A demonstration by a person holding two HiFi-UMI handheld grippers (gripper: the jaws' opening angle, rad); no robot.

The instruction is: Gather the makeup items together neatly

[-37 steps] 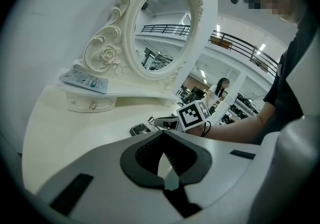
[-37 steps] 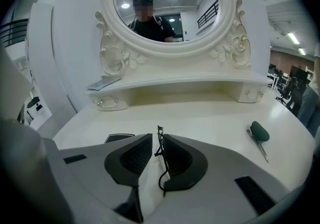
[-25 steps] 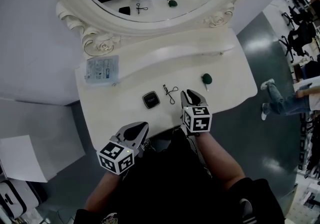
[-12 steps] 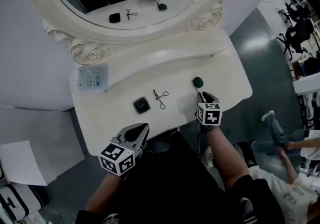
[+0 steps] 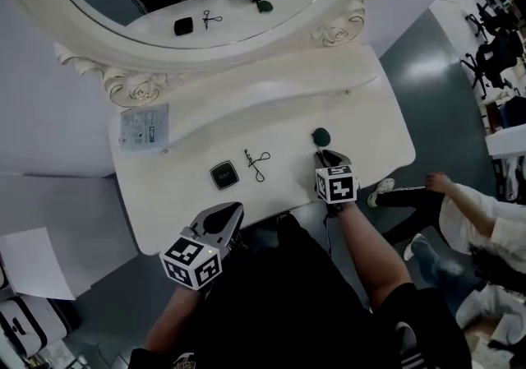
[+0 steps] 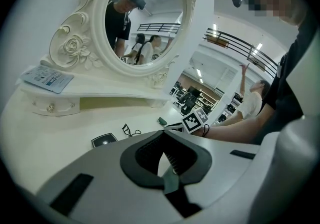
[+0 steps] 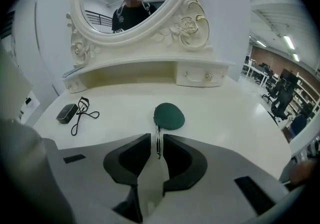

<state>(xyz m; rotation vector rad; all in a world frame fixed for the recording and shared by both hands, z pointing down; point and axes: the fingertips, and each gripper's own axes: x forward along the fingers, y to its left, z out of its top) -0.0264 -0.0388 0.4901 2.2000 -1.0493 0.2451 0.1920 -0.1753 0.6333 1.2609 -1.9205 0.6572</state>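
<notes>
- Compared with one second ago, the right gripper [image 5: 322,155] now stands further to the right. It is no longer near the eyelash curler [image 5: 256,163] but directly at the green puff [image 7: 169,115].
- Its jaws were wider apart before. Now they are drawn close together, with the thin metal handle of the puff between them, so we read this as a grasp on the handle.
- The puff itself lies flat on the table [image 5: 366,125], in the right part, with its round head just in front of the jaw tips.
- The left gripper [image 5: 235,209] stays at the front edge of the table as before. Its jaws are closed and we see nothing between them.
- The black compact [image 5: 223,174] and the curler lie just beside each other in the middle, as they did earlier.
- Between the curler and the puff we see a strip of bare table.
- More bare surface lies to the right of the puff, before the rounded right edge.
- Behind, the raised shelf [image 5: 271,100] under the mirror [image 5: 246,43] closes the table, and a packet [image 5: 144,125] lies at its left end.
</notes>
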